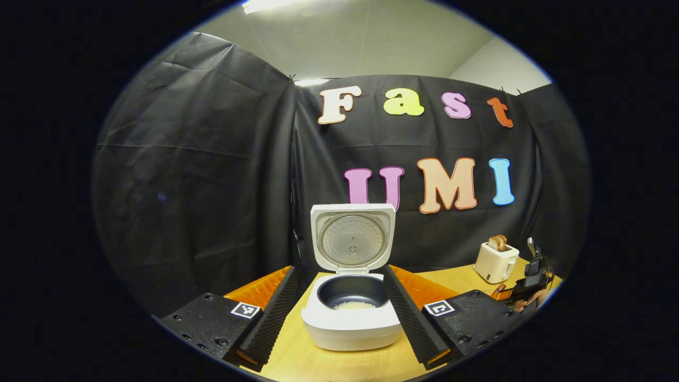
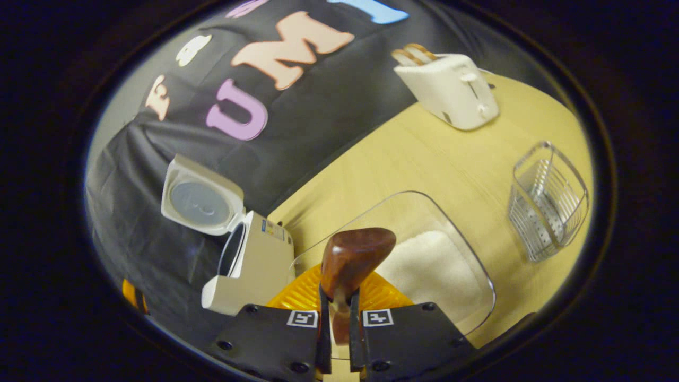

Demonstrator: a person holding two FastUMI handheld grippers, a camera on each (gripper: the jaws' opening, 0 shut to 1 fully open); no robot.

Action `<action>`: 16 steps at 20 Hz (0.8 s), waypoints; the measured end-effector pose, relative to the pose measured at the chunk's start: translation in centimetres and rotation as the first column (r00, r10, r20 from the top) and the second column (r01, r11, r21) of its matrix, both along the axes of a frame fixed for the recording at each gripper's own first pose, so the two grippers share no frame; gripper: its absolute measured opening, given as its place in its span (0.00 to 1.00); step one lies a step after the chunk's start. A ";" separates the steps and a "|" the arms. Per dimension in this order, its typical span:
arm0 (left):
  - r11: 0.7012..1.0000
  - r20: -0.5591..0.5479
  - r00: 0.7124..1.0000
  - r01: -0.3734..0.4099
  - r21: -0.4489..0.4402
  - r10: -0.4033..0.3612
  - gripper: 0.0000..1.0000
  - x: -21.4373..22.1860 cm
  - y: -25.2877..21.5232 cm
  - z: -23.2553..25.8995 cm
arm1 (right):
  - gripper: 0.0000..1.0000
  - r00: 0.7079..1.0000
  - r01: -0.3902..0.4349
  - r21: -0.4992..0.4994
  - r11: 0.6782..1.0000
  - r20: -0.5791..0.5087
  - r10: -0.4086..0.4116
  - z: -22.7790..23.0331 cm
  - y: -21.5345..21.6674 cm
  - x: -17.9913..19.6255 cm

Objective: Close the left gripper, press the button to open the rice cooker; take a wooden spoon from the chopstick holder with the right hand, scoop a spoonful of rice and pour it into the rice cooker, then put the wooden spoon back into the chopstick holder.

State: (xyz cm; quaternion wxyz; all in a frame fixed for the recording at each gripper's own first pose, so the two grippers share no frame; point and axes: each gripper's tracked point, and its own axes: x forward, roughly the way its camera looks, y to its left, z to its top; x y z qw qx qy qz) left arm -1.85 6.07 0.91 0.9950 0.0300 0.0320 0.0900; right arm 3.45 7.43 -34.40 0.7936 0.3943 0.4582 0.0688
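The white rice cooker (image 1: 350, 323) stands open with its lid (image 1: 353, 239) upright, and a little rice lies in its dark pot (image 1: 353, 297). My left gripper (image 1: 339, 270) is open, its fingers either side of the cooker and apart from it. My right gripper (image 2: 339, 302) is shut on the handle of the wooden spoon (image 2: 355, 257). The spoon's brown bowl hangs over the clear container (image 2: 477, 276) of white rice (image 2: 429, 265); I see no rice on its visible face. The wire chopstick holder (image 2: 549, 207) stands to the right, with the cooker (image 2: 254, 265) to the left.
A white toaster (image 2: 451, 90) with toast in it sits at the back of the wooden table (image 2: 424, 154). In the left gripper view the toaster (image 1: 496, 260) is far right, with the other gripper (image 1: 530, 281) and a hand beside it.
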 end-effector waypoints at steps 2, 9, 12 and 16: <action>1.000 -0.001 1.000 -0.001 0.011 0.001 0.96 0.1 -0.2 0.1 | 0.18 0.998 0.059 0.038 0.998 -0.026 -0.058 -0.5 -1.5 0.4; 1.000 0.003 1.000 0.012 0.015 -0.012 0.99 0.4 -1.3 0.5 | 0.17 0.978 0.207 0.189 0.960 -0.064 -0.198 1.8 -4.6 2.5; 1.000 0.003 1.000 0.011 0.009 -0.011 0.96 0.4 -1.3 0.4 | 0.16 0.976 0.216 0.225 0.950 -0.052 -0.210 3.5 -4.4 3.6; 1.000 0.006 1.000 0.001 -0.001 -0.001 0.99 0.2 -0.9 0.4 | 0.17 0.971 0.237 0.336 0.912 -0.056 -0.232 6.8 -2.6 5.2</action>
